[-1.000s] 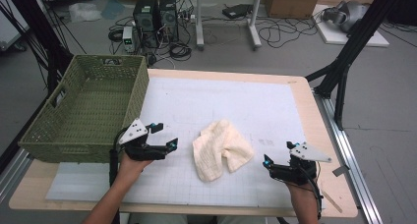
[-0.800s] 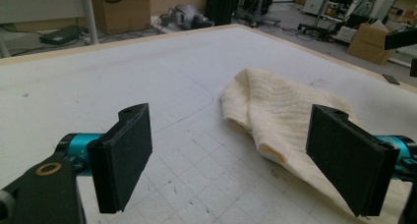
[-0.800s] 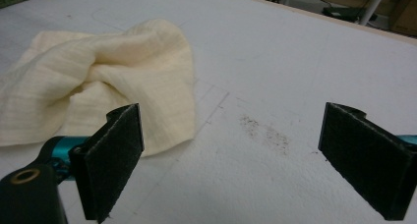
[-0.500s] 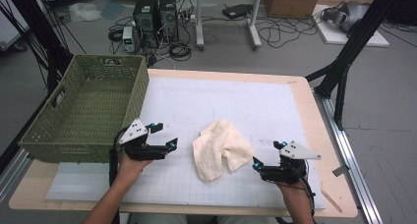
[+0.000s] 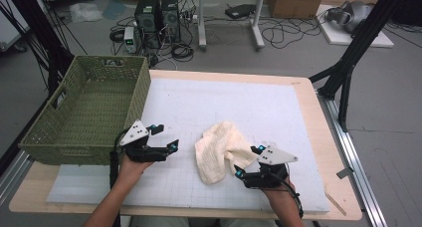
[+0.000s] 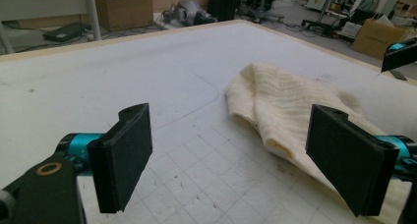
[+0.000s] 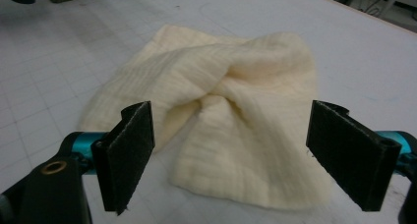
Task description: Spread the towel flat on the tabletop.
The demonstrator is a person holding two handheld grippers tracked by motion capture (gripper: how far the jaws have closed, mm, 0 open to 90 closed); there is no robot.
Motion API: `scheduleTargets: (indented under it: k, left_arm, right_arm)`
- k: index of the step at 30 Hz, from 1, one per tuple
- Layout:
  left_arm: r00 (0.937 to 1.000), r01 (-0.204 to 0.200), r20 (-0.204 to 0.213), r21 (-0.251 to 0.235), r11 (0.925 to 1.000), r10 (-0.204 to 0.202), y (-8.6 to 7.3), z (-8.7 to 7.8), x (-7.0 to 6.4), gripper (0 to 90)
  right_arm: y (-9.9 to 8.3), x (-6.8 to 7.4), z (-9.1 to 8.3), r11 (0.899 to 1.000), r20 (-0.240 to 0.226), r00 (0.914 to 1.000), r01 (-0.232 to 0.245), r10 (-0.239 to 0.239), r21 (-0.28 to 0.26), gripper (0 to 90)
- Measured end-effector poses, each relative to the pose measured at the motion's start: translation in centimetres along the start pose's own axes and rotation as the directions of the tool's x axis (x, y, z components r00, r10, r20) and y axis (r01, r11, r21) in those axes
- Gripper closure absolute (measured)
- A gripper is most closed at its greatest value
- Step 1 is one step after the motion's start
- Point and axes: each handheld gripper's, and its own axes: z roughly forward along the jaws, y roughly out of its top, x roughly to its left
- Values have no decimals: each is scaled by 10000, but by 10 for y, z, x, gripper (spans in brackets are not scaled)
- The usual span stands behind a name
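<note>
Evidently the step in hand is the approach to a grasp: a crumpled cream-coloured waffle-weave cloth (image 5: 219, 150) lies on the white gridded table mat (image 5: 278, 107), between the two grippers. The right gripper (image 5: 247, 161) hovers at the cloth's near-right edge, jaws spread wide around nothing; the left gripper (image 5: 165, 137) waits just beside it, also spread. Next, the right gripper likely needs to lower onto an edge fold and pinch. A green woven basket (image 5: 84, 112) stands left.

Cloth's (image 6: 290, 111) near corner behind the left claw's (image 6: 236, 160) right jaw.
</note>
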Motion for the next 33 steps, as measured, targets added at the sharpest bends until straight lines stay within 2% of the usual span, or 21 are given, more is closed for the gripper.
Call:
scheduleTargets:
  k: [2, 10, 13, 16, 18, 21, 24, 26, 29, 33]
  left_arm:
    - [10000, -17, 2, 16, 10000, 17, 0, 0, 0, 182]
    - [10000, 51, -30, -47, 10000, -51, 0, -1, 2, 182]
    - [10000, 74, -40, -73, 9999, -74, -1, -1, 2, 182]
    - [10000, 60, -39, -74, 10000, -60, -1, -1, 2, 182]
    - [10000, 50, -47, -35, 10000, -50, -1, -1, 2, 183]
    - [10000, 60, -61, -33, 10000, -61, -1, -1, 3, 184]
    - [9999, 143, -58, -36, 9999, -143, -1, -1, 3, 185]
    - [9999, 144, -75, 5, 9999, -144, -2, -1, 4, 189]
    - [9997, 200, -100, 3, 9998, -200, -3, -1, 5, 190]
    - [9994, 271, -193, -68, 9996, -272, -3, -2, 6, 192]
  right_arm:
    - [4, 8, 10, 9998, -448, 9989, 172, -170, 29, 214]
    - [13, 23, 36, 9983, -1112, 9926, 510, -478, 265, 239]
    - [13, 32, 51, 9964, -1467, 9877, 630, -540, 574, 317]
    - [12, 37, 62, 9902, -1533, 9854, 905, -736, 1062, 380]
    - [11, 39, 69, 9856, -1537, 9857, 919, -698, 1417, 447]
    - [11, 41, 76, 9773, -1632, 9838, 1040, -738, 1847, 598]
    - [13, 41, 76, 9758, -1475, 9857, 1091, -816, 1894, 784]
    - [15, 38, 74, 9834, -1675, 9852, 643, -355, 1696, 831]
    - [21, 32, 65, 9918, -1780, 9840, 202, 26, 1259, 834]
    - [32, 16, 52, 9962, -1729, 9830, -494, 610, 711, 833]
